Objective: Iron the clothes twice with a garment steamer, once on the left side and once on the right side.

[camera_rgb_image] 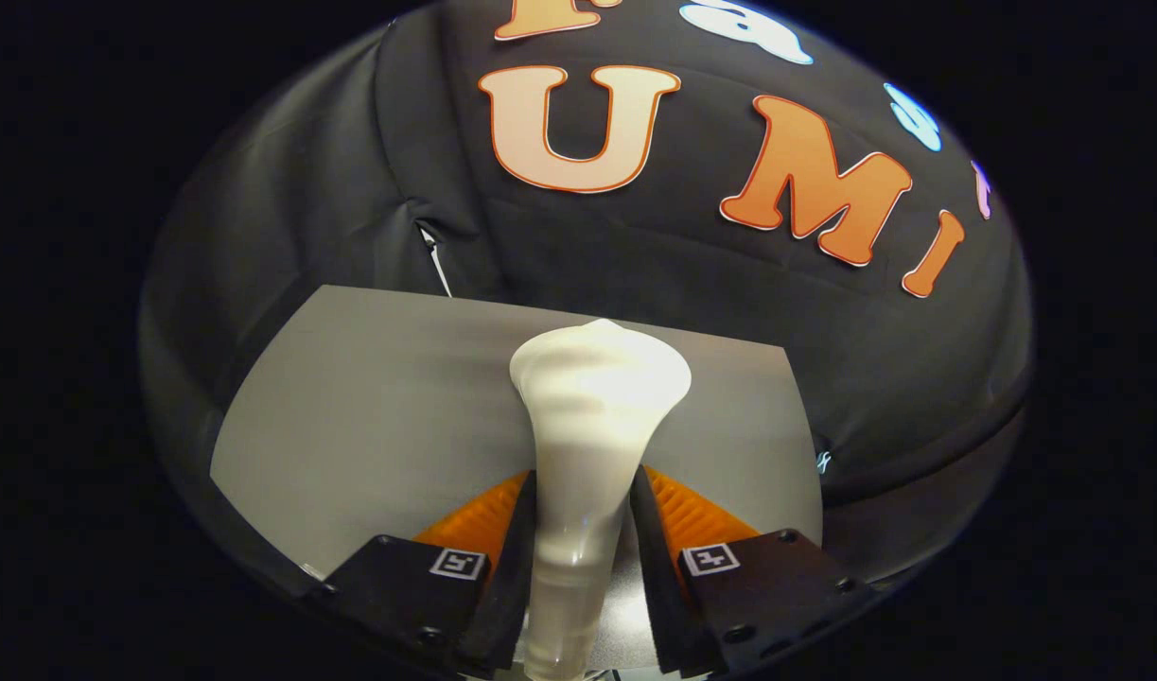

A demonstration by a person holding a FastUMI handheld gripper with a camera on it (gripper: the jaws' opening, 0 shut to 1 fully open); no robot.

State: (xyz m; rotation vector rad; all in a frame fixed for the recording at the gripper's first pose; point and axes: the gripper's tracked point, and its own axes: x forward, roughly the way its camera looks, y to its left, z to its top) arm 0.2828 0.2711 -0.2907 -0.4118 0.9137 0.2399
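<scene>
- Risk first: steamer (592, 416) is pinched by its narrow neck alone, with the flared head well ahead of the fingers. My judgement: the smooth tapered handle could rotate or creep forward through the grip if the head drags on fabric.
- Tongs (583, 530) are clamped on the steamer, one finger pressing each side of the handle; no gap visible on either side.
- Steamer sits between the fingers, head pointing away from them, over the far half of the grey desk (351, 397) and short of the black cloth wall behind the desk.
- Cannot identify the clothes from here. The grey sheet below the steamer is flat and featureless; whether a garment lies on it or hangs elsewhere I cannot tell. Risk: a pass begun from this pose may miss the fabric altogether.
- Head surface is washed out by glare, so the face of the steamer, and which way it is turned, cannot be read. A wrongly turned head would steam the air, not the cloth.
- Pose: tongs held roughly level with a slight downward tilt, aimed along the steamer's axis at the desk's far edge; steamer head above the desk, seemingly not touching it.
</scene>
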